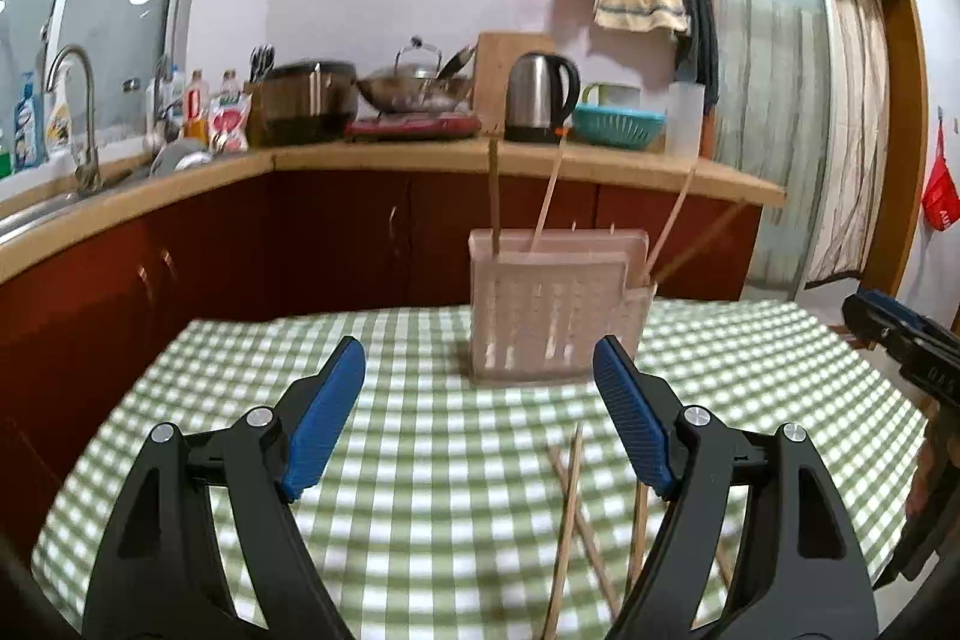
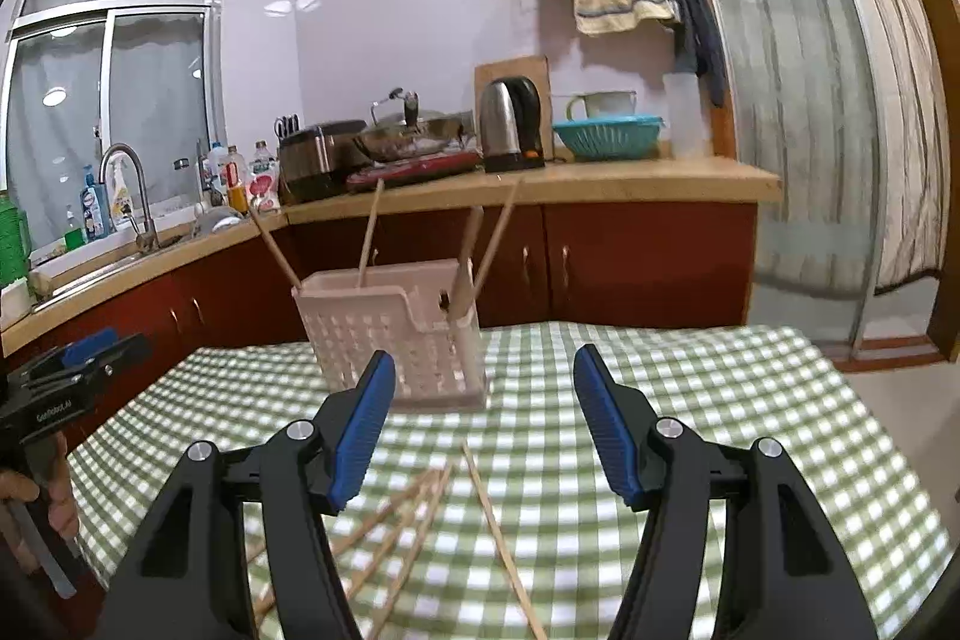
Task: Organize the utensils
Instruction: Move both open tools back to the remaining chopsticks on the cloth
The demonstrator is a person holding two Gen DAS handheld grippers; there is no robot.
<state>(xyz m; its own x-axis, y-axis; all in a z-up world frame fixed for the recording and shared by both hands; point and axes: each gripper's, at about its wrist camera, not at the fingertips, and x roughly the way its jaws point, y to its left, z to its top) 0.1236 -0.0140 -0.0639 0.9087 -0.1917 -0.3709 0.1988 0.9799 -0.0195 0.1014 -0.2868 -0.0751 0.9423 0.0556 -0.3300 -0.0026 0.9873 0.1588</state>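
Observation:
A pale pink perforated utensil holder (image 1: 552,310) stands on the green checked tablecloth (image 1: 420,430), with several wooden chopsticks (image 1: 546,202) leaning upright in it. It also shows in the right wrist view (image 2: 390,334). Several loose chopsticks (image 1: 570,508) lie crossed on the cloth in front of it, also seen in the right wrist view (image 2: 498,526). My left gripper (image 1: 480,382) is open and empty above the cloth, short of the holder. My right gripper (image 2: 483,388) is open and empty above the loose chopsticks. Each gripper appears at the edge of the other's view.
Behind the table runs a wooden counter (image 1: 540,160) over red cabinets, with a kettle (image 1: 540,97), wok, teal colander (image 1: 618,124), bottles and sink tap (image 1: 78,112). A glass door (image 1: 774,88) with curtain stands at the right.

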